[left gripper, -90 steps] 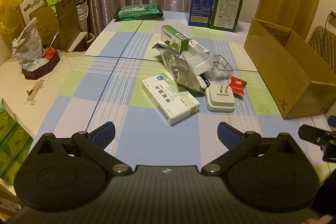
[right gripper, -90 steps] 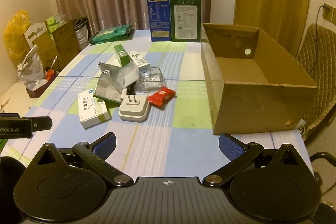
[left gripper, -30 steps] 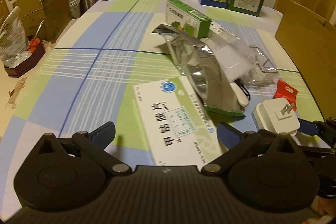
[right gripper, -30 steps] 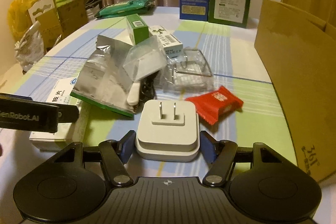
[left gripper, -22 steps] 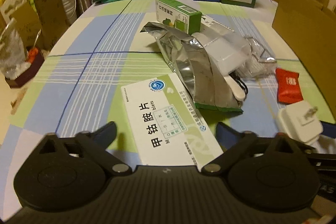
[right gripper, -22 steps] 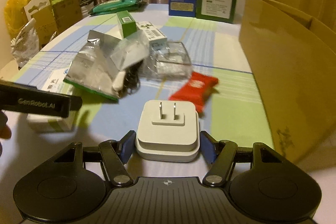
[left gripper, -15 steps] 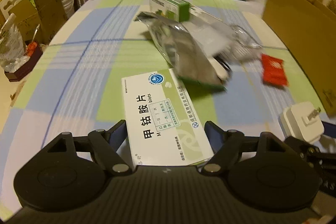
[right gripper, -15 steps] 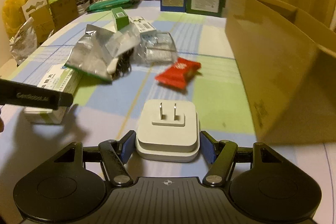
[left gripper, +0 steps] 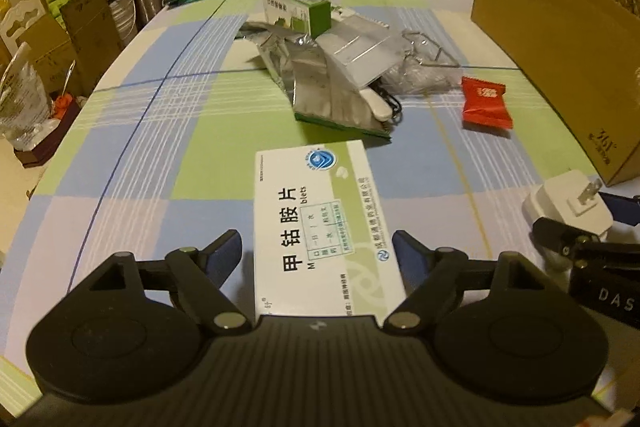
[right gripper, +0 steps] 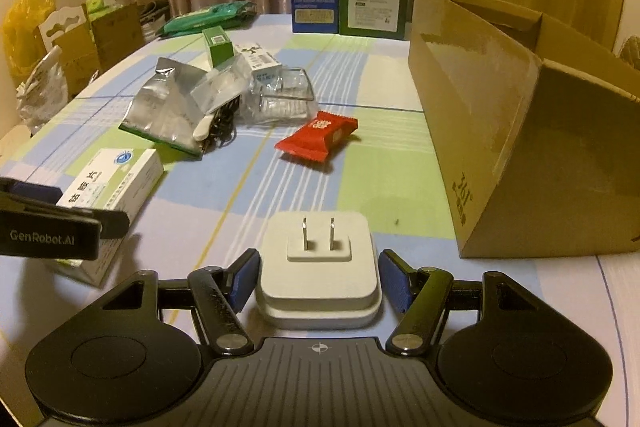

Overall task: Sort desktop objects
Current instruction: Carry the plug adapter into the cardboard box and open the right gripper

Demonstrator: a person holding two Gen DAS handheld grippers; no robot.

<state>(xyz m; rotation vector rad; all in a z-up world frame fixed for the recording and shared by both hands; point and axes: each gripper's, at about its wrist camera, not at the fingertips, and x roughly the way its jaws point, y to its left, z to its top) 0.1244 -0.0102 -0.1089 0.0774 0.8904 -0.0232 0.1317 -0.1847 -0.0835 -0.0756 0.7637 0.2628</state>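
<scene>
I hold the white plug point(right gripper: 319, 267) tight in my right gripper point(right gripper: 319, 281) and the medicine box point(left gripper: 322, 227) in my left gripper point(left gripper: 318, 257), lifted off the surface point(right gripper: 380, 179) so both can go into the cardboard box point(right gripper: 520, 131).

Dim warm light, fisheye-warped edges

White medicine box point(left gripper: 324, 227), white plug adapter point(right gripper: 319, 267)
</scene>
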